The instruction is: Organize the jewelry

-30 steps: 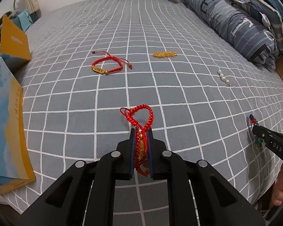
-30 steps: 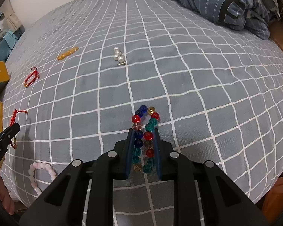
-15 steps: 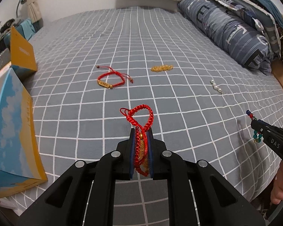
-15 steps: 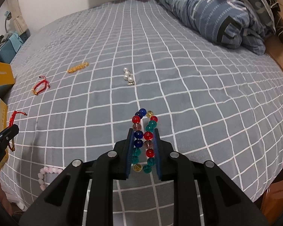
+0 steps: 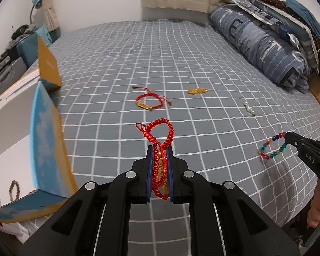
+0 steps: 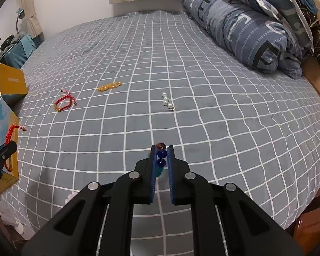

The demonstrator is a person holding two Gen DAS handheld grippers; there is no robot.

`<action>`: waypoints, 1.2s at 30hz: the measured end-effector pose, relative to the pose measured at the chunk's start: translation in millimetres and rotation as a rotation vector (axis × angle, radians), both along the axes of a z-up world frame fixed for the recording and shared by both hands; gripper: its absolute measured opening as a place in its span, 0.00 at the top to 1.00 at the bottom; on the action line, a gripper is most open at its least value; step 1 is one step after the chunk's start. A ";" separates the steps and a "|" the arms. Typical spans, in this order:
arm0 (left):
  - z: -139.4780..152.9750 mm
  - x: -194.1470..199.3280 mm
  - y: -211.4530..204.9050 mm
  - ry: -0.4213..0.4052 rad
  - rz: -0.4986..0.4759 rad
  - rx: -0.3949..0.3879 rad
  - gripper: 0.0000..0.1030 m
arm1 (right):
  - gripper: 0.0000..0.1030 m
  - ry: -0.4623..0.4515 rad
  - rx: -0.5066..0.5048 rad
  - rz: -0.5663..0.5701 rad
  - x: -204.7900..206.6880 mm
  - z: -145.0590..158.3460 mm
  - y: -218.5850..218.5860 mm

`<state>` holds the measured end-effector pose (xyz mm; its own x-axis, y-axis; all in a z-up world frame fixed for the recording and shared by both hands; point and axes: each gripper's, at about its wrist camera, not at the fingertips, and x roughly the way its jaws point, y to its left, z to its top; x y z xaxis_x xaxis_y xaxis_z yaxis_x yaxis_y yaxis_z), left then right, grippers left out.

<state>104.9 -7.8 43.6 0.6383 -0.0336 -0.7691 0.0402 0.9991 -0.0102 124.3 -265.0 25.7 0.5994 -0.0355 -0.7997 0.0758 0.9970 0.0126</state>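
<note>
The fingers of the left gripper are clenched on a red braided bracelet. Its loop stands up above the fingertips and its gold charm sits between the blue pads. The fingers of the right gripper grasp a bracelet of coloured beads. They have just been closing, and a dark blue bead is pinched between the pads, with a reddish bead at the tips. In the left wrist view the rest of this bead bracelet hangs as an open ring under the tip of the right gripper, above the bed.

On the grey checked bed cover lie three more pieces, well apart from each other: a second red cord bracelet with a gold bar, a short row of amber beads, and a small string of pearls. At the left edge of the bed stand an open blue and yellow box and, further back, a yellow box. A rolled blue quilt lies along the right side.
</note>
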 end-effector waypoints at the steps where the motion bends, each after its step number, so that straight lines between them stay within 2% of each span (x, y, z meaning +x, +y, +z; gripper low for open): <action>1: 1.5 -0.7 3.2 -0.001 0.004 0.000 0.90 | 0.91 -0.003 -0.001 0.004 -0.5 1.0 2.1; 10: 13.7 -4.7 26.0 -0.022 0.038 0.001 0.90 | 0.91 -0.040 0.000 0.026 -0.7 15.0 20.8; 23: 41.2 -11.1 41.9 -0.074 0.047 0.001 0.90 | 0.91 -0.120 -0.005 0.093 1.2 50.3 62.5; 36: 60.8 -27.1 82.0 -0.113 0.107 0.006 0.90 | 0.91 -0.153 0.016 0.187 7.5 68.0 128.0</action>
<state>77.8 74.2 104.4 0.7203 0.0436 -0.6923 -0.0660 0.9978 -0.0059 131.8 -137.0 93.6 0.7086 0.0990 -0.6986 -0.1137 0.9932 0.0253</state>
